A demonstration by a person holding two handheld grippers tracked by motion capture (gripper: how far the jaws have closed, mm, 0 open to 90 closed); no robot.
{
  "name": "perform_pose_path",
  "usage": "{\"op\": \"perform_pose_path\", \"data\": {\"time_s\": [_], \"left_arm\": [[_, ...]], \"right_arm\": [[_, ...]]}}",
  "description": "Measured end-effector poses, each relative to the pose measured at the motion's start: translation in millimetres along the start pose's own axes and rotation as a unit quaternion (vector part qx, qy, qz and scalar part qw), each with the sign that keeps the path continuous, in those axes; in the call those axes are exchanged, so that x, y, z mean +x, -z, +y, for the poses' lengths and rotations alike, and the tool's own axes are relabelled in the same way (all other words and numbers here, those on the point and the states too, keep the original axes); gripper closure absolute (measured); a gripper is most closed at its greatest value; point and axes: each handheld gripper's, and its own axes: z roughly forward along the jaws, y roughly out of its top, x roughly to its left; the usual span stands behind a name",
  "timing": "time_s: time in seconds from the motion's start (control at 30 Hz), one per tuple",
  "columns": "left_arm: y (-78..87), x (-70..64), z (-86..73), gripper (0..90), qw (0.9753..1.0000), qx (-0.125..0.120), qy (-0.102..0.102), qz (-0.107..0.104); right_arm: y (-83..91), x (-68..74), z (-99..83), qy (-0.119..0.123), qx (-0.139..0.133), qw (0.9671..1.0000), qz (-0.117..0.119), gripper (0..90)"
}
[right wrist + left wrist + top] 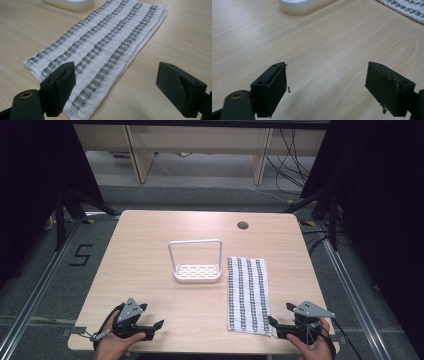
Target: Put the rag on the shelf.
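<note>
In the high view, a light wooden table (150, 270) stood on a grey floor, and the person's hands came in from the bottom edge, each holding a black two-jaw gripper. The left gripper (156, 325) rested near the table's near left corner, its jaws pointing toward the middle and closing on nothing. The right gripper (274, 325) sat near the near right corner, its tips just beside the near end of a folded white cloth (247, 292) with dark patterned stripes. That cloth lay flat on the right half of the table, its long side running away from the person. Just left of its far end stood a small white rack (196, 270) with a perforated base and a tall wire loop handle, close beside the cloth. A round cable hole (242, 225) marked the far side of the tabletop. In the left gripper view, the left gripper (325, 86) had its jaws spread wide over bare wood, empty between them; the rack's white base (299, 6) showed at the top edge and a corner of the cloth (407, 8) at the upper right. In the right gripper view, the right gripper (116, 87) was likewise wide open and held nothing; its left jaw hung over the cloth's near end (100, 47), while its right jaw stood over bare wood beyond the cloth's edge.
</note>
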Motion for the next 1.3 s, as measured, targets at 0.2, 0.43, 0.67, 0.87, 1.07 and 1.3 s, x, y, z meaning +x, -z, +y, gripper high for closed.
{"op": "perform_pose_path", "data": {"time_s": [0.2,0.43,0.67,0.87,1.07,1.3], "left_arm": [[-3.0,-8.3,2.7,16.6,0.9999,0.010,-0.007,-0.008],[-12.3,-23.8,7.5,16.5,0.9995,-0.004,-0.004,-0.030],[-25.3,-43.0,16.6,18.0,0.9979,0.011,-0.025,-0.059],[-39.2,-61.6,26.1,18.9,0.9953,0.017,-0.054,-0.079],[-59.3,-82.8,38.9,21.7,0.9904,0.031,-0.073,-0.114],[-78.5,-103.6,56.8,26.4,0.9864,0.023,-0.081,-0.142]], "right_arm": [[2.0,2.9,-0.3,-0.008,0.006,0.9999,0.004,19.0],[8.1,9.0,-1.6,-0.016,0.007,0.9998,0.001,20.8],[10.8,7.1,0.4,0.009,0.016,0.9998,0.005,24.3],[11.5,10.2,1.4,0.014,0.024,0.9995,0.016,26.0],[8.7,15.7,-0.2,0.016,0.049,0.9985,0.017,27.7],[5.1,16.5,-3.0,0.023,0.063,0.9976,0.021,30.1]]}}
